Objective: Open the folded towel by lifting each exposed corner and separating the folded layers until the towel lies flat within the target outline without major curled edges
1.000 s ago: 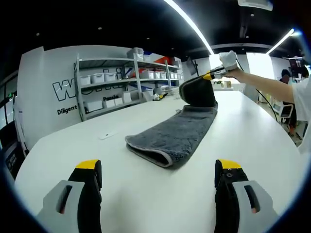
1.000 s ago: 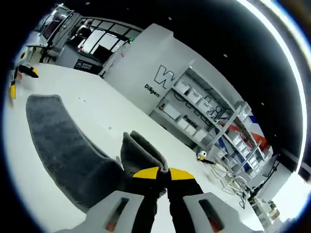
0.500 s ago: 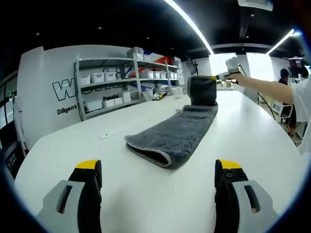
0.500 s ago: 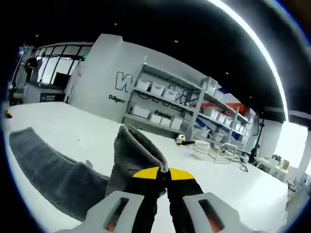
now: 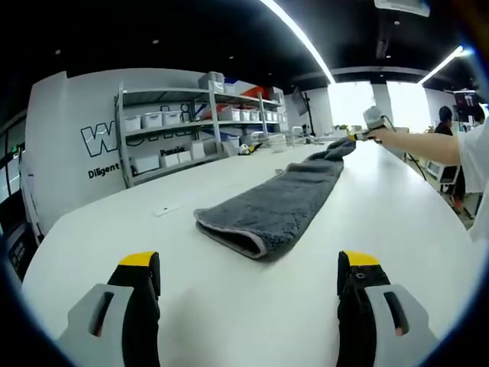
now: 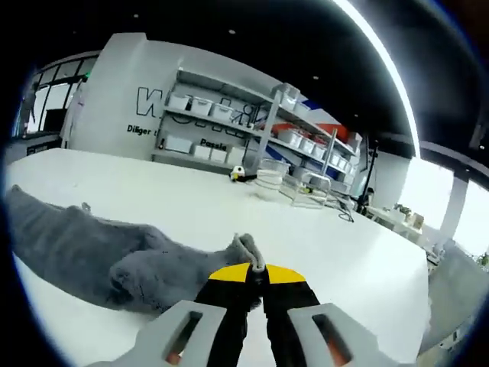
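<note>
The right claw [image 6: 256,277] is clamped on a towel [image 5: 275,206] corner, stretched along the counter [image 5: 397,229]. The near end looks doubled, so unfolding seems partly done. The left claw [image 5: 248,294] hangs apart, empty.

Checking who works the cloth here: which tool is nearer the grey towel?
Right. The right tool is shut on the grey towel at its far end; the left tool sits open, short of its near fold.

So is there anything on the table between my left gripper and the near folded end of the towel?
Nothing visible: bare white table lies between the open left gripper and the towel. The right gripper grips its far end.
</note>
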A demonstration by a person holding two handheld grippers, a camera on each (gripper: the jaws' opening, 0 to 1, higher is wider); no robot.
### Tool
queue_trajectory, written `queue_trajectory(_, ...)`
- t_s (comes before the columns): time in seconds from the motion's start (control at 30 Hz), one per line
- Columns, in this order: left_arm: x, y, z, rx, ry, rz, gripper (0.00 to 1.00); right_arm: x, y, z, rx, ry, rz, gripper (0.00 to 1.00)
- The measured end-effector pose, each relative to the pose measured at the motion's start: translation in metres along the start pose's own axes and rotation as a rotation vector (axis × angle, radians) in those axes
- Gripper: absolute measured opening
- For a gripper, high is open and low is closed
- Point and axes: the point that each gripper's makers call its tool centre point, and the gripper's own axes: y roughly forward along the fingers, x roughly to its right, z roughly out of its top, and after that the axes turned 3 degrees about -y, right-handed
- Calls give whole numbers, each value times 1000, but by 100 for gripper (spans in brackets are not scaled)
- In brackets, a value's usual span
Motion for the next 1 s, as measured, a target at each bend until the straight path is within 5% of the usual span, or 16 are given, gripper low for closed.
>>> queue_trajectory(0.3,-5,1,-1,-7,-7,0,95,15,-1,-28,-94,-129,-26,2)
queue_trajectory(0.73,-6,1,2,0,-10,-5,95,62,-6,-54,-149,-88,-85,2)
queue_trajectory(1.0,-2,0,-1,-6,-10,-5,95,59,-4,-59,-146,-58,-36,3)
